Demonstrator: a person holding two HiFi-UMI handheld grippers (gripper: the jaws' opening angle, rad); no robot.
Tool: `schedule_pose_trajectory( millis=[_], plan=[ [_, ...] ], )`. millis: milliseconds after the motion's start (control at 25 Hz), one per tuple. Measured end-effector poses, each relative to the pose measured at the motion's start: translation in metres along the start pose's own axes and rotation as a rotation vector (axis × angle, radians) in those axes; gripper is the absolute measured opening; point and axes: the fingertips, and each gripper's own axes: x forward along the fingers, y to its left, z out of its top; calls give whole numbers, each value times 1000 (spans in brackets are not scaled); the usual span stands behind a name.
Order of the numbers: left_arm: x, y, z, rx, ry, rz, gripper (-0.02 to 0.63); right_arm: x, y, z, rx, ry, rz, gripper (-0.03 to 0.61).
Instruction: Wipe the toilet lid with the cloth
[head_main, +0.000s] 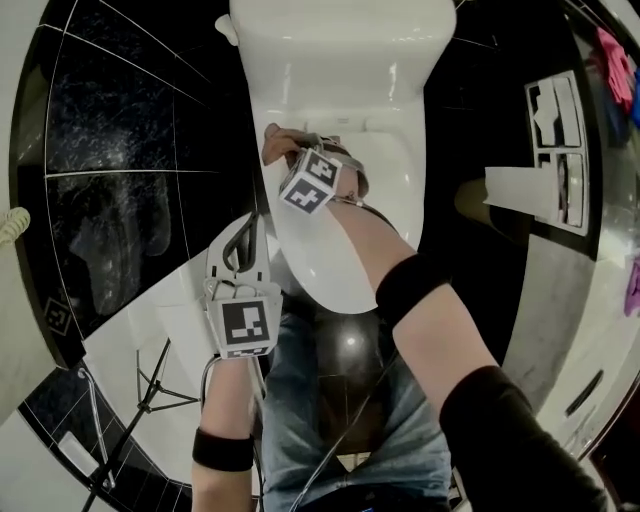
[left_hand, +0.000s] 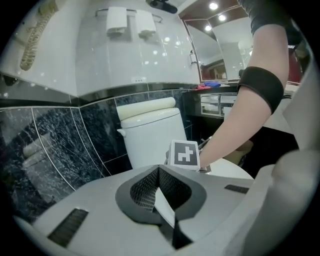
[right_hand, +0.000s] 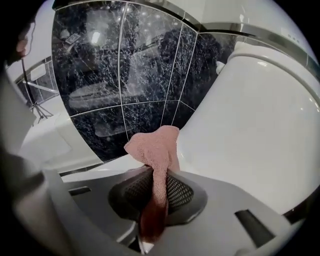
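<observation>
Right tongs (right_hand: 157, 192) on cloth (right_hand: 155, 147) (tail hidden)

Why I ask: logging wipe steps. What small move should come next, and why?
Probably draw the right gripper along the lid toward the person, cloth pressed down. Its jaws clamp the cloth, which sits at the lid's rear by the tank; most of the lid lies nearer the person.

All 3 cams toward toilet (head_main: 340, 70)
</observation>
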Motion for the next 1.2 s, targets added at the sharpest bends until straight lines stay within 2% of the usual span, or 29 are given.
schedule_pose_trajectory(
  millis=[120,200,280,360,440,600,760,800,880,960,1080,1200],
  plan=[
    [2,-10,0,-5,10,-10,7,-13,-12,-24,-39,16,-11,80],
    [3,-17,4,-16,9,-15,7,-26,-31,-55,4,35,-34,80],
    [6,-25,9,-12,4,-26,7,-41,-54,-91,72,56,-63,81],
    [9,-34,14,25,-2,-51,7,-56,-74,-126,131,79,-90,81],
    [12,-43,19,14,2,-51,6,-68,-92,-154,184,96,-119,81],
    [17,-57,31,-3,-1,-51,6,-91,-125,-183,330,91,-192,81],
    [18,-62,35,-7,-4,-50,6,-101,-138,-225,575,148,-226,78],
    [19,-62,36,-11,-6,-47,6,-102,-138,-227,598,148,-225,78],
    [19,-59,37,-15,-9,-39,6,-105,-134,-211,554,111,-223,78],
    [17,-55,39,-21,-11,-30,6,-106,-115,-168,450,33,-199,78],
    [13,-46,41,-27,-11,-14,6,-92,-54,-82,258,-79,-79,80],
    [8,-33,40,-30,-11,3,6,-60,15,-18,126,-102,54,80]
  ],
)
